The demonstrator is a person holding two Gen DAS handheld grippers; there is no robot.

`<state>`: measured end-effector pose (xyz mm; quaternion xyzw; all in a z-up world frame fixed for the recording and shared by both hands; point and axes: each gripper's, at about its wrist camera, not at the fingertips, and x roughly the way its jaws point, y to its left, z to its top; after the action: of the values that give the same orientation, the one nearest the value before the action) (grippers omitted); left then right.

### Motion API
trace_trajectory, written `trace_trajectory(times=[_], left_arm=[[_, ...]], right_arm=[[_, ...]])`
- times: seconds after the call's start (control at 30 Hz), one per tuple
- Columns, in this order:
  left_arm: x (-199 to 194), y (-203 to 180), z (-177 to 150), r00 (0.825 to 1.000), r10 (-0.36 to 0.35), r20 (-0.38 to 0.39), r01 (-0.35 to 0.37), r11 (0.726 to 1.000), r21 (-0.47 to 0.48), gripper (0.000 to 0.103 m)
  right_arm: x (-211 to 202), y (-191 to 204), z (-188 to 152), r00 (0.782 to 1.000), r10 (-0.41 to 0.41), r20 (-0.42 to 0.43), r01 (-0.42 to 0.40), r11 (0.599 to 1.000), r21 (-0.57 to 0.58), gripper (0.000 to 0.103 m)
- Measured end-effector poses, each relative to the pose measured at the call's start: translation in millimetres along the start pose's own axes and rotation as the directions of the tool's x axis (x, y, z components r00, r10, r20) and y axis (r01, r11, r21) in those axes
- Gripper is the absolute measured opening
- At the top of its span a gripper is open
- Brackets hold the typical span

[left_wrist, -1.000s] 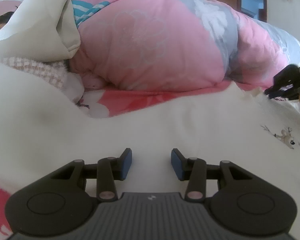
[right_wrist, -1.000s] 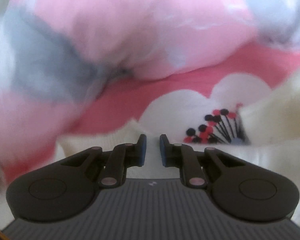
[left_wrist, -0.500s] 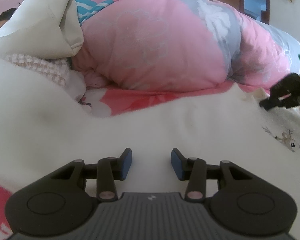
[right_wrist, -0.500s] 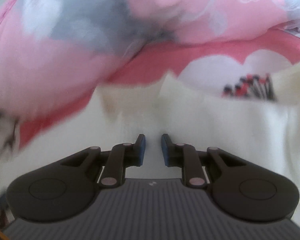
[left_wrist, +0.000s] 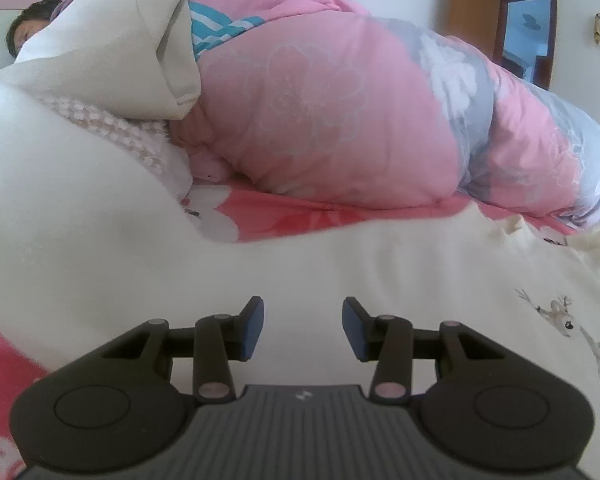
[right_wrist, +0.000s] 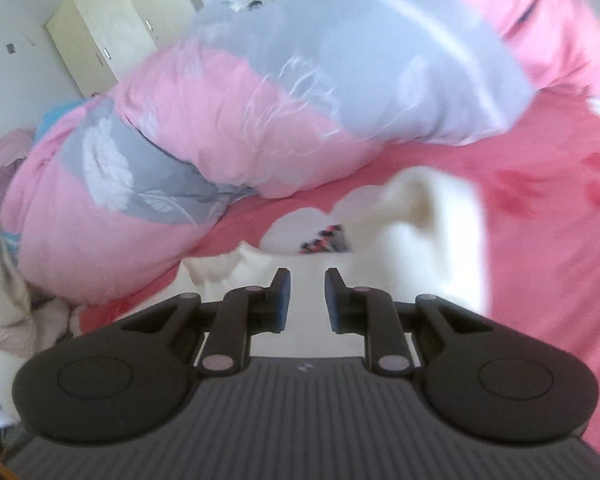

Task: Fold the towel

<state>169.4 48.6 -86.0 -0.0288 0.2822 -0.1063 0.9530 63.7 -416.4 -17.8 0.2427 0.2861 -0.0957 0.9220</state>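
Folding was partway along, we judged: the cream towel (left_wrist: pixel 320 264) lay spread on the pink floral sheet (left_wrist: pixel 276 216) in front of the rolled pink and grey quilt (left_wrist: pixel 340 120), with a small deer print near its right edge. Our left gripper (left_wrist: pixel 303 328) hung low over the middle of the cloth, its jaws moderately apart and holding nothing. Our right gripper (right_wrist: pixel 305 294) had its jaws narrowly apart and opening; through the blur we thought no cloth was pinched between the pads, though the towel (right_wrist: pixel 432 232) lay bunched just ahead with one corner humped up. Next, we reckoned, each gripper needed a clean hold on an edge or corner before the cloth could be carried over onto itself.
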Motion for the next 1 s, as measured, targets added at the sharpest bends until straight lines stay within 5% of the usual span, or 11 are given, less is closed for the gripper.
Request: trace_trajectory(times=[0.2,0.43,0.57,0.7,0.87,1.0], left_arm=[[-20,-44,11,0.996,-0.089,-0.013,0.090,0.995,0.053,0.045],[-8,-126,0,0.972,-0.221,-0.081,0.232,0.960,0.157,0.045],[10,-155,-20,0.964,-0.241,-0.115,0.259,0.950,0.173,0.045],[20,-159,-34,0.966,-0.220,-0.139,0.242,0.955,0.170,0.045],[21,-152,-34,0.967,-0.215,-0.137,0.234,0.962,0.141,0.045],[22,-153,-35,0.969,-0.208,-0.135,0.227,0.962,0.149,0.047]], right_arm=[[-2,-8,-36,0.991,0.045,-0.128,-0.053,0.997,-0.059,0.020],[90,8,-72,0.960,0.058,-0.272,-0.100,0.985,-0.143,0.019],[137,-23,-51,0.973,0.044,-0.228,-0.069,0.992,-0.102,0.000],[158,-65,-15,0.975,0.118,-0.186,-0.103,0.991,0.088,0.000],[138,-94,-1,0.989,0.127,-0.078,-0.112,0.979,0.173,0.000],[95,-91,-16,0.972,0.208,-0.109,-0.196,0.974,0.118,0.020]])
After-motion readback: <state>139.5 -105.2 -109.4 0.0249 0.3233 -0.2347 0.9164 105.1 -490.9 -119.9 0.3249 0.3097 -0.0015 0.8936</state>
